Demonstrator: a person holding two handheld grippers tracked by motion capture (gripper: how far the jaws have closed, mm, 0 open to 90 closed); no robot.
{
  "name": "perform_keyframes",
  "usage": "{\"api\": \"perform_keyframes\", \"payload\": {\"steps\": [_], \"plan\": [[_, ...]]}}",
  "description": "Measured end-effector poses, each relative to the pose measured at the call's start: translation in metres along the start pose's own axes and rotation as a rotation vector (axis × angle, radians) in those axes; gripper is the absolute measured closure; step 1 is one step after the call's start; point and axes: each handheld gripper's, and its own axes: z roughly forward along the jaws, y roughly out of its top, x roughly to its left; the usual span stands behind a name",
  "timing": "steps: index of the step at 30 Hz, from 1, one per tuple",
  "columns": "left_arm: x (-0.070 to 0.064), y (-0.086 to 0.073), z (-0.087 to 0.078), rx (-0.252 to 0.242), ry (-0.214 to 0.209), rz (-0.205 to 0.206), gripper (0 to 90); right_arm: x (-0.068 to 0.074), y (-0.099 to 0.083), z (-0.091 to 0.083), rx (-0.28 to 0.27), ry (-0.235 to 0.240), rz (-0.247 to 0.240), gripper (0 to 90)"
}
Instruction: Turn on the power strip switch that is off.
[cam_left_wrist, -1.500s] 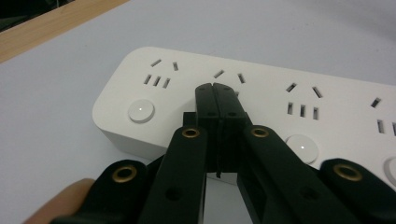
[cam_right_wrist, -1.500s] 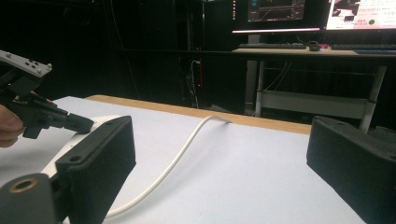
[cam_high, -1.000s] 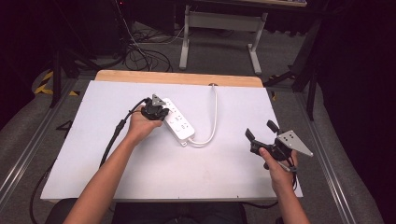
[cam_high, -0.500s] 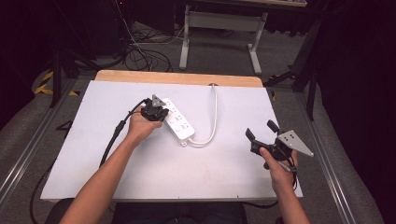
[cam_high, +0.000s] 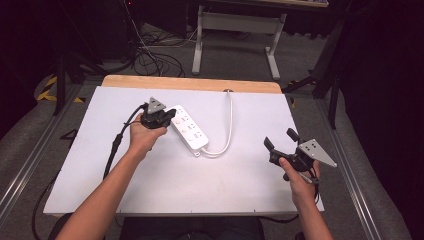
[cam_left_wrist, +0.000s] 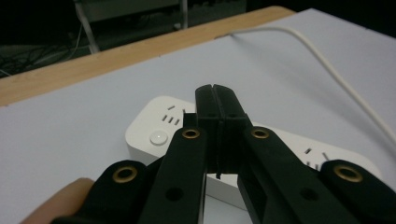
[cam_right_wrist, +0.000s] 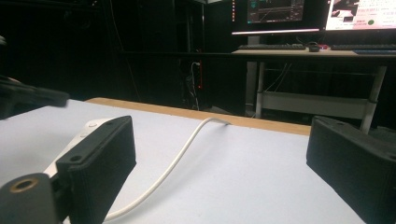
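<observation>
Two grippers: left gripper (cam_high: 167, 116) clenched empty over power strip (cam_high: 189, 130) at frame centre, likely to press its button (cam_left_wrist: 159, 137); right gripper (cam_high: 280, 139) released, idle lower right.

One power strip (cam_high: 188, 130), one white cable (cam_high: 229, 122), two claws, left claw (cam_high: 168, 116), right claw (cam_high: 280, 140)

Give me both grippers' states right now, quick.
Left gripper: closed, empty, tips over the power strip.
Right gripper: open, holding nothing.
</observation>
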Motion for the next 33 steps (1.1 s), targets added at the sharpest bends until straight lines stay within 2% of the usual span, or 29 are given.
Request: {"api": "perform_keyframes", "payload": {"steps": [2, 3, 4, 10, 19, 33], "plan": [[0.001, 0.0, -0.01, -0.033, 0.001, -0.024, 90.0, 0.0, 0.001, 0.0, -0.003, -0.002, 0.001, 8.7], [0.001, 0.0, -0.01, -0.033, 0.001, -0.024, 90.0, 0.0, 0.001, 0.0, -0.002, -0.003, 0.004, 8.7], [0.003, -0.001, -0.02, -0.05, 0.008, -0.035, 90.0, 0.001, 0.001, 0.001, -0.002, -0.001, 0.004, 8.7], [0.007, -0.005, -0.041, -0.093, 0.033, -0.029, 90.0, 0.003, 0.001, 0.003, 0.001, 0.002, -0.005, 8.7], [0.011, -0.011, -0.076, -0.17, 0.047, -0.049, 90.0, 0.002, 0.001, 0.003, 0.002, 0.003, -0.003, 8.7], [0.017, -0.019, -0.103, -0.204, 0.086, -0.043, 90.0, 0.006, 0.002, 0.004, 0.002, 0.005, -0.01, 8.7]]}}
